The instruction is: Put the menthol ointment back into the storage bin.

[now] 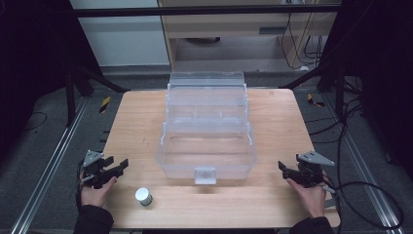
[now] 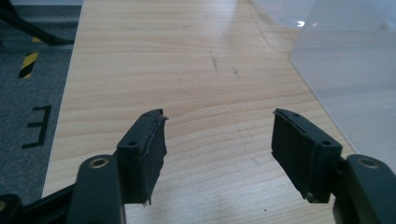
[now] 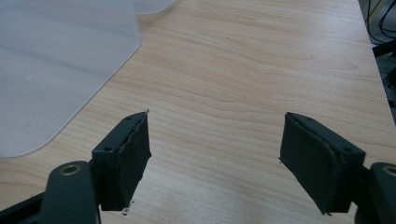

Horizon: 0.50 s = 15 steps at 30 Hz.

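Observation:
A clear plastic box point(image 1: 207, 146) with its lid raised stands in the middle of the wooden table point(image 1: 136, 122). A small white-capped jar point(image 1: 143, 196) sits on the table in front of the box, toward the left. My left gripper point(image 1: 118, 165) rests near the table's front left, open, nothing between its jaws point(image 2: 218, 135). The box's clear wall point(image 2: 355, 84) lies to its right. My right gripper point(image 1: 284, 168) rests at the front right, open and holding nothing point(image 3: 215, 144). The box's corner point(image 3: 56, 70) lies to its left.
Metal rails point(image 1: 53, 161) run along both sides of the table on the grey floor. Cables point(image 1: 370, 195) trail at the right. A black frame bar point(image 1: 204, 10) crosses the back, with a wooden cabinet point(image 1: 234, 29) behind it.

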Each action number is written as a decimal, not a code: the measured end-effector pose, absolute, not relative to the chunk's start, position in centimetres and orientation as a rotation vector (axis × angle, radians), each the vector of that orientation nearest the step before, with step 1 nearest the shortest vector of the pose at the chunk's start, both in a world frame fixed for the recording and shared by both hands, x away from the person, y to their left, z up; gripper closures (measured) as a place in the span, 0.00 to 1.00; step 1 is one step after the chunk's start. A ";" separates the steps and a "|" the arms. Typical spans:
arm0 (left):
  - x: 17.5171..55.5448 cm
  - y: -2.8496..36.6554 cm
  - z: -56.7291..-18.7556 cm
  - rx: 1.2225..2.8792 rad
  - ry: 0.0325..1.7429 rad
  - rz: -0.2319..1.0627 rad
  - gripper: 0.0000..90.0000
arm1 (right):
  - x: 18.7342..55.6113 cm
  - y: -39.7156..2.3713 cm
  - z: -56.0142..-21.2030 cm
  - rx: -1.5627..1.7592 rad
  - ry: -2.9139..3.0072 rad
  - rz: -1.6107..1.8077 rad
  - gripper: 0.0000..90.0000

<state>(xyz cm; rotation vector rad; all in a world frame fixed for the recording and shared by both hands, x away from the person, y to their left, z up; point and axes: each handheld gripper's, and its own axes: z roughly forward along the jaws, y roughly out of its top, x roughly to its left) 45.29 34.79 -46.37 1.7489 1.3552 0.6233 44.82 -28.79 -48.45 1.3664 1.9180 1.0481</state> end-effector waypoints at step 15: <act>45.2 36.4 -41.5 1.967 0.963 0.497 0.44 | 44.8 -28.4 -48.5 1.335 1.955 1.031 0.26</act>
